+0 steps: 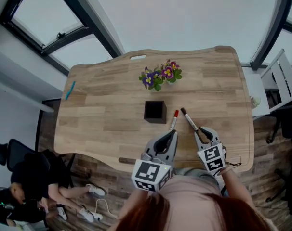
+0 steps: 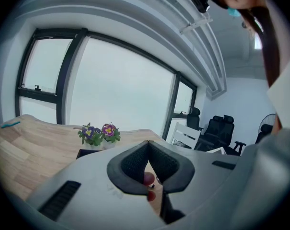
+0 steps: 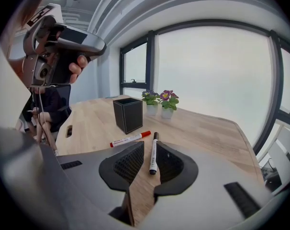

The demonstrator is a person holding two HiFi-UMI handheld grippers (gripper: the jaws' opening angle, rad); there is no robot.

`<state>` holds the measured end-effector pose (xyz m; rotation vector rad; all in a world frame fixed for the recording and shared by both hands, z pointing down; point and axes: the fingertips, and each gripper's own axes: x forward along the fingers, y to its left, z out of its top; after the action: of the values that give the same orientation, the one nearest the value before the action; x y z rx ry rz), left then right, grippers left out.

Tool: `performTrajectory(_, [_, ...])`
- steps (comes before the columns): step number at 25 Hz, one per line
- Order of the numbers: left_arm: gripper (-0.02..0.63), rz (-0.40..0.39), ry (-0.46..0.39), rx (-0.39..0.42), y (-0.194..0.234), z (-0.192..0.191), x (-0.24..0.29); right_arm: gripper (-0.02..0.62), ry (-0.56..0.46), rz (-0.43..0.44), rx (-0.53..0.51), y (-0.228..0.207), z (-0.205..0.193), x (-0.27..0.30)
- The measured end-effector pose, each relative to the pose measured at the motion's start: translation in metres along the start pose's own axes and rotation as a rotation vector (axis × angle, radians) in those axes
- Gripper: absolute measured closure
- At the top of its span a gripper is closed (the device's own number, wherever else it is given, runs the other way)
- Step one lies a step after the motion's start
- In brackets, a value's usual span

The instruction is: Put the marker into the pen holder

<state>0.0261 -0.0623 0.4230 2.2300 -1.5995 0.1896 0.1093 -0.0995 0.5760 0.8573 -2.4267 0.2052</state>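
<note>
The black square pen holder (image 1: pixel 155 111) (image 3: pixel 128 115) stands upright mid-table. To its right lie a red-capped white marker (image 1: pixel 174 120) (image 3: pixel 130 139) and a dark-capped marker (image 1: pixel 189 119) (image 3: pixel 153 153). My right gripper (image 1: pixel 205 133) (image 3: pixel 149 150) is low over the table and open, and the near end of the dark-capped marker lies loose between its jaws. My left gripper (image 1: pixel 171 134) (image 2: pixel 148 145) is raised off the table and tilted upward, its tips together. Something red shows low in the gap behind them; I cannot tell what it is.
Small pots of purple and yellow flowers (image 1: pixel 160 75) (image 3: pixel 159 99) (image 2: pixel 98 134) stand behind the holder. A teal pen (image 1: pixel 70 90) lies at the table's far left edge. A person (image 1: pixel 35 182) sits on the floor at left. Office chairs (image 2: pixel 217 128) stand right.
</note>
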Motion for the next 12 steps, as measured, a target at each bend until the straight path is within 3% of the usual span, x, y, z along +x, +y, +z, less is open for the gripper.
performTrajectory(12, [0.604, 0.031, 0.014, -0.011, 0.01, 0.001, 0.019, 0.532, 0.105, 0.046, -0.021, -0.006, -0.035, 0.031])
